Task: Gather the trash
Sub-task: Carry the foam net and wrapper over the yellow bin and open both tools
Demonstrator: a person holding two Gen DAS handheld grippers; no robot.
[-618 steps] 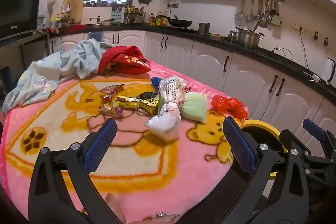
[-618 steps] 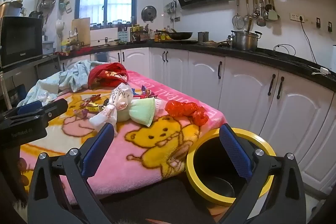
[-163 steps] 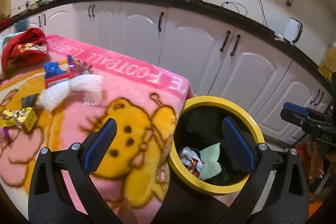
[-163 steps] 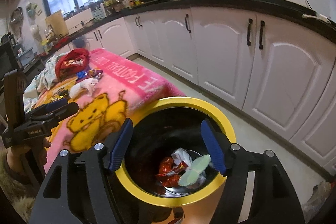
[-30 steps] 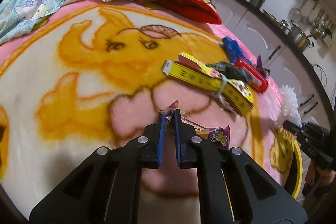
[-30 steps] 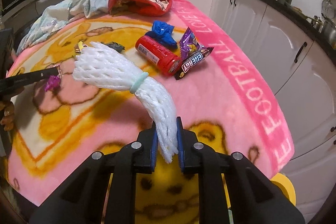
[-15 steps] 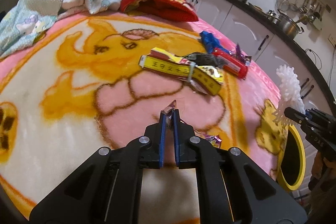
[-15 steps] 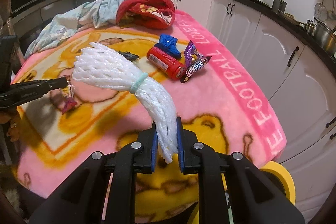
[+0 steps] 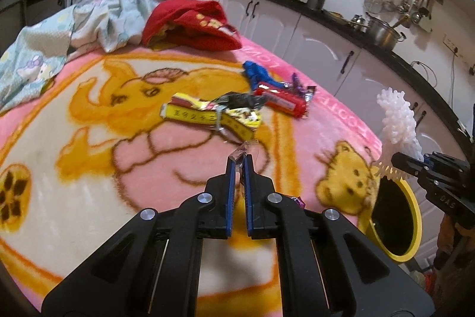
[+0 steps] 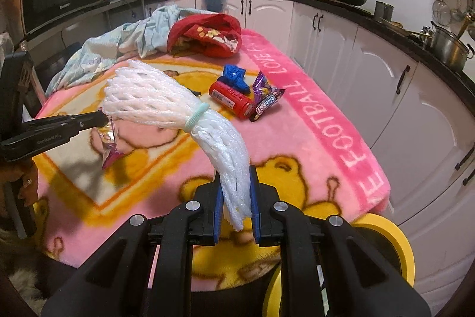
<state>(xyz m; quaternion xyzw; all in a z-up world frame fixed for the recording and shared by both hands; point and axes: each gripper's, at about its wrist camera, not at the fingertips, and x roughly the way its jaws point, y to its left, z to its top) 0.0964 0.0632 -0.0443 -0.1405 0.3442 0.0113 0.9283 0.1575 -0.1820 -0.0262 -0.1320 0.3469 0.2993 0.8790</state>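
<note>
Overhead, both grippers are hanging above the blanket-covered surface [image 10: 320, 121]: left gripper [image 9: 240, 161] is pinching a small candy wrapper [image 10: 108, 143] between closed fingers, right gripper [image 10: 236, 192] is clamping white foam netting [image 10: 166, 100], with the yellow-rimmed bin [image 9: 414, 216] standing beside the surface's edge.
</note>
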